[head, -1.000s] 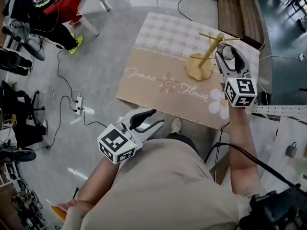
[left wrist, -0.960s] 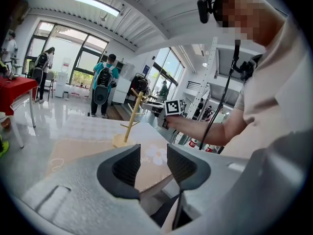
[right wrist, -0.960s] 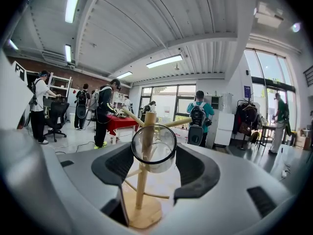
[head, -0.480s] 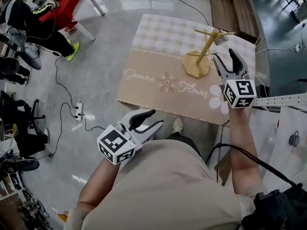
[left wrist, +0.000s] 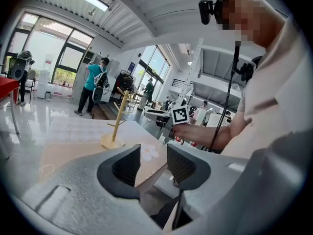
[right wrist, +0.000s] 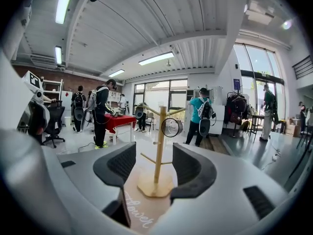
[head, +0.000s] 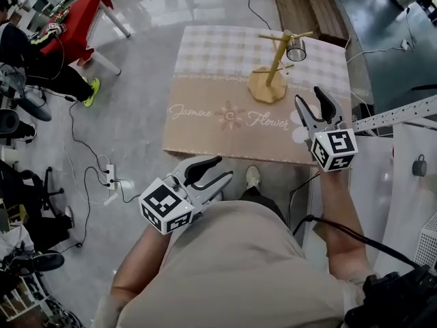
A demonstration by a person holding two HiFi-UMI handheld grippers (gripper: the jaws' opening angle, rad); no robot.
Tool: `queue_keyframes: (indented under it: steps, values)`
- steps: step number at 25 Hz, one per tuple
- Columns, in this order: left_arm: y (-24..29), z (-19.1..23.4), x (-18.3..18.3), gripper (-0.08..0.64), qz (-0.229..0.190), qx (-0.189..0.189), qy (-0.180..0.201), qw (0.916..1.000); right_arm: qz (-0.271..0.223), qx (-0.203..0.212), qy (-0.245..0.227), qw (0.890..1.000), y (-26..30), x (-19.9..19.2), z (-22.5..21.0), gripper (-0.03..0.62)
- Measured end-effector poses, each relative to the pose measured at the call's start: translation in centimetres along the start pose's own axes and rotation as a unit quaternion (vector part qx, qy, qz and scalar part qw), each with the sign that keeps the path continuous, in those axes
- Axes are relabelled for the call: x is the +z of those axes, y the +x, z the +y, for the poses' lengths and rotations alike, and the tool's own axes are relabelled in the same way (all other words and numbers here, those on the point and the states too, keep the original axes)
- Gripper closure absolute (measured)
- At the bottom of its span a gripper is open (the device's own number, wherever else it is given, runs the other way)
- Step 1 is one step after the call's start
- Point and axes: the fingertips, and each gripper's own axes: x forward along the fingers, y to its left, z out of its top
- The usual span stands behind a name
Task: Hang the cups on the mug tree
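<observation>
The mug tree (head: 272, 67) is seen to be made of pale, smooth wood with a matt finish, and the cup (head: 295, 49) hung on it appears to be of clear glass. The desk cloth (head: 225, 87) is shown as matt printed fabric. The floor (head: 143, 80) is rendered hard and glossy, with light mirrored in it. The left gripper (left wrist: 154, 163) is moulded in matt grey plastic, its fingers (left wrist: 128, 165) faced with black ribbed pads.

Open lab hall: ceiling strip lights (right wrist: 157, 58), office chair (right wrist: 53, 124), floor power strip (head: 109, 183) (big windows (right wrist: 257, 77) too).
</observation>
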Motion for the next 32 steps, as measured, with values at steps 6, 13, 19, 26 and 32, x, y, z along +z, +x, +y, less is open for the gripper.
queue_keyframes:
  steps: [6, 13, 19, 26, 32]
  values:
    - [-0.7, -0.8, -0.1, 0.387, -0.001, -0.038, 0.012, 0.9992, 0.012, -0.016, 0.027, 0.999, -4.7, -1.0, 2.6, 0.471]
    - [-2.4, -2.9, -0.2, 0.387, -0.003, -0.087, 0.021, 0.996, 0.026, -0.011, 0.052, 0.998, -9.7, -2.3, 8.0, 0.565]
    - [-4.5, -4.0, -1.6, 0.397, 0.009, -0.123, 0.031, 0.9919, 0.036, 0.017, 0.06, 0.997, -12.9, -3.0, 14.5, 0.575]
    - [-6.6, -5.8, -2.7, 0.418, 0.013, -0.148, 0.058, 0.9873, 0.037, 0.03, 0.073, 0.996, -16.6, -2.8, 20.1, 0.578]
    - [-8.1, -6.5, -4.2, 0.489, 0.022, -0.154, 0.078, 0.9848, 0.048, 0.032, 0.077, 0.995, -18.6, -3.3, 23.7, 0.578]
